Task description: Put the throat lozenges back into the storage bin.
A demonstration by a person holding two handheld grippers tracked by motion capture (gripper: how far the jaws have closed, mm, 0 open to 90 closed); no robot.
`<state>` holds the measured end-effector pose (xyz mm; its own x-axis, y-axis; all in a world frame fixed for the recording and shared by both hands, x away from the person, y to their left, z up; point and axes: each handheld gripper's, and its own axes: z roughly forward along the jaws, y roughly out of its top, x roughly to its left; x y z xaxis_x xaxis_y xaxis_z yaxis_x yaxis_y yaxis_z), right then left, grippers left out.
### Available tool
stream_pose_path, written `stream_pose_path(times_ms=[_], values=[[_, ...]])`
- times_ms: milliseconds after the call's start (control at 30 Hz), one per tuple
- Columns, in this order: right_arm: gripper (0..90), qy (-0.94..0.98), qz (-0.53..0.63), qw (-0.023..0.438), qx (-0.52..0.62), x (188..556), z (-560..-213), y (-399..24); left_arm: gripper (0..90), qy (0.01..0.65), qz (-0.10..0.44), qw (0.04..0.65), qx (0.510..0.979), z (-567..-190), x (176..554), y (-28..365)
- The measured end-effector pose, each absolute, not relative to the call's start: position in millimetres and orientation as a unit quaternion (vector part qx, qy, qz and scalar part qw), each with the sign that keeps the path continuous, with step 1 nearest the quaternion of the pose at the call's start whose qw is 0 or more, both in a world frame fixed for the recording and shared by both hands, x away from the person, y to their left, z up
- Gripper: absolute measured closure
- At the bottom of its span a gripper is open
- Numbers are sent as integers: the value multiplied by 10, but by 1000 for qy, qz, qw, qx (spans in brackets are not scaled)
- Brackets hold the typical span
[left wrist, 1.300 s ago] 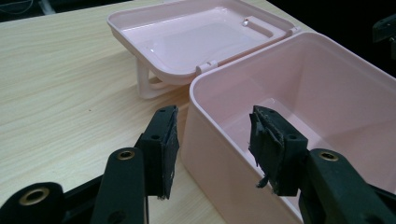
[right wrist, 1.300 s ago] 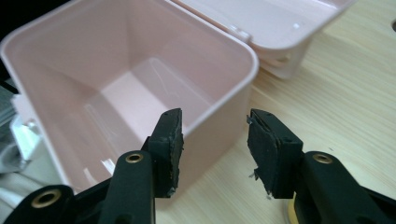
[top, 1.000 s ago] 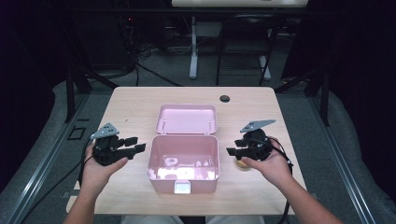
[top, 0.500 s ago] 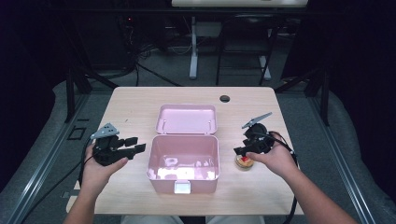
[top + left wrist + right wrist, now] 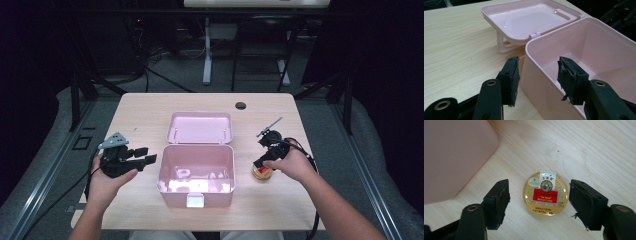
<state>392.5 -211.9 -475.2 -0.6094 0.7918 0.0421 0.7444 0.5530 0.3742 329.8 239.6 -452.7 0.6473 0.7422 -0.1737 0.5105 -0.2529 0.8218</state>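
Right gripper [image 5: 539, 205] jaws just been opening, now wide astride the round candy tin [image 5: 546, 193] lying flat on table [image 5: 150, 110] beside pink box [image 5: 196, 175]; left gripper [image 5: 537, 82] wide, straddling the box wall.

the round candy tin [image 5: 546, 193] carries the only print in view. its gold lid bears a red band [image 5: 545, 195] at centre with pale lettering, apparently "herbal candy" on the lower line; the upper line is too blurred to read. a round crest sits at 12 o'clock of the band, a small blue emblem at 10 o'clock. fine dark print at 6 o'clock is illegible. the pink box [image 5: 197, 167] bears no lettering.
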Motion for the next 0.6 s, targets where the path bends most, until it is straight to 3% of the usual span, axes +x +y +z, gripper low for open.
stream_pose_path(times_ms=[600], values=[[199, 882, 115, 43, 455, 4157, -4999, -2040, 512, 405, 126, 463, 778, -4532, 3308, 2428]])
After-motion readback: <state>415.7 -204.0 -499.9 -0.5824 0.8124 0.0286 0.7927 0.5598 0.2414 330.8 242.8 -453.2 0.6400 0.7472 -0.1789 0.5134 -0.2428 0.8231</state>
